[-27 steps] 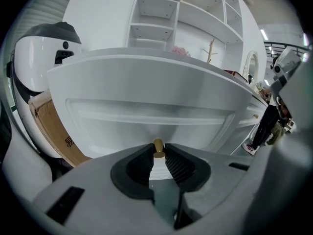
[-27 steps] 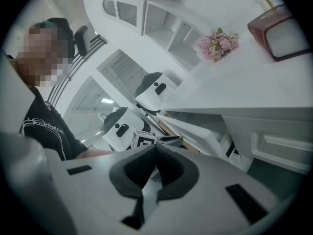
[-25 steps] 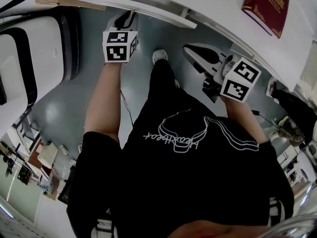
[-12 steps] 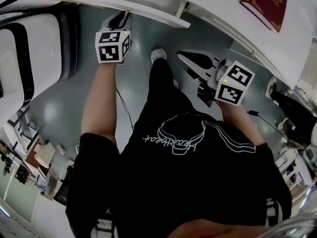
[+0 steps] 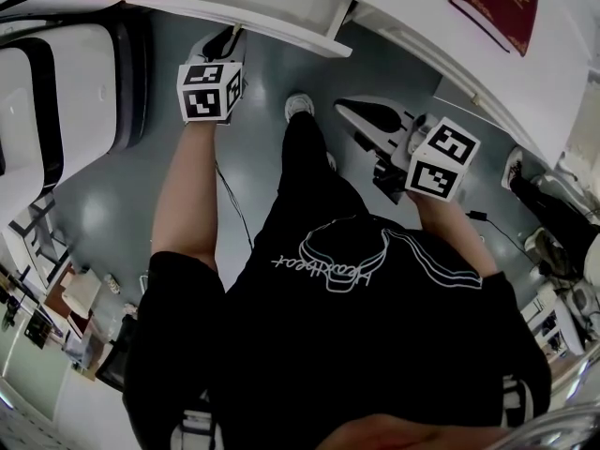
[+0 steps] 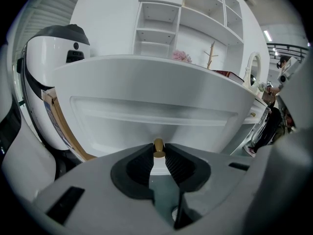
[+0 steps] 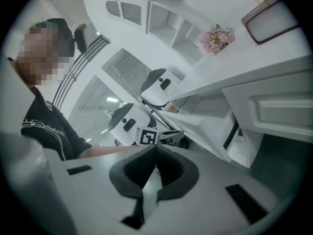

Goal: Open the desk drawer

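The drawer looks smooth satin white, its knob brassy metal, the fingers ribbed matt black.

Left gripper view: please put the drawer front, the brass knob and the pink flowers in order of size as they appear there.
1. drawer front, by far the largest.
2. pink flowers and brass knob: about alike here; the knob is much nearer the camera, so unranked.
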Motion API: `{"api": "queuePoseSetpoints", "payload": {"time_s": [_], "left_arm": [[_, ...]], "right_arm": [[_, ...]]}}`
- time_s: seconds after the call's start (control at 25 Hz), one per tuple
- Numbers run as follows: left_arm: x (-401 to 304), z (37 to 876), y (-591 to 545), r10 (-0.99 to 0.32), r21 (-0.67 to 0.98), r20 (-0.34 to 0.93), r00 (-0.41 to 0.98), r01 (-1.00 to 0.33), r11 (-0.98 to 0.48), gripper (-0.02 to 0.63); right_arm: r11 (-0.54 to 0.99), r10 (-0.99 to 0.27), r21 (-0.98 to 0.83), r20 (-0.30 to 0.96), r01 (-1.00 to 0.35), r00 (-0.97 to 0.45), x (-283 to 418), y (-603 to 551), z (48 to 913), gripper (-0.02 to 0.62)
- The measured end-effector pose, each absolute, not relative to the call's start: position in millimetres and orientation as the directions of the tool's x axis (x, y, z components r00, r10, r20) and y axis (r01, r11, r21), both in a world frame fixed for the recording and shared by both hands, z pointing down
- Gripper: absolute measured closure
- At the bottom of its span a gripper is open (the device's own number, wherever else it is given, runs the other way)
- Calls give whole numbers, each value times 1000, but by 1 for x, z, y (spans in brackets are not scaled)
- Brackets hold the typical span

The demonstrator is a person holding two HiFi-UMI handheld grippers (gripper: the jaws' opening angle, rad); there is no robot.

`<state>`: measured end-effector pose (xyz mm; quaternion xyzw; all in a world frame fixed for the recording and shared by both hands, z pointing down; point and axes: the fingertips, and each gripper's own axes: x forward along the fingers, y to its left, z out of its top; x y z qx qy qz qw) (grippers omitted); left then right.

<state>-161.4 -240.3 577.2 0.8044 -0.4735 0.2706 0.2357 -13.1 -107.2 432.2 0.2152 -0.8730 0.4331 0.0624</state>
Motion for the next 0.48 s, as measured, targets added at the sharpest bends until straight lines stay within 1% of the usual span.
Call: {"api": "queuePoseSetpoints", "payload": {"time_s": [0.48], "left_arm": [[-170,578,-224,-634,117,665,394,-894,-432,529]], "right_arm": [[537,-315,-721,309,-437,-897,-10,-88,435,590]]}}
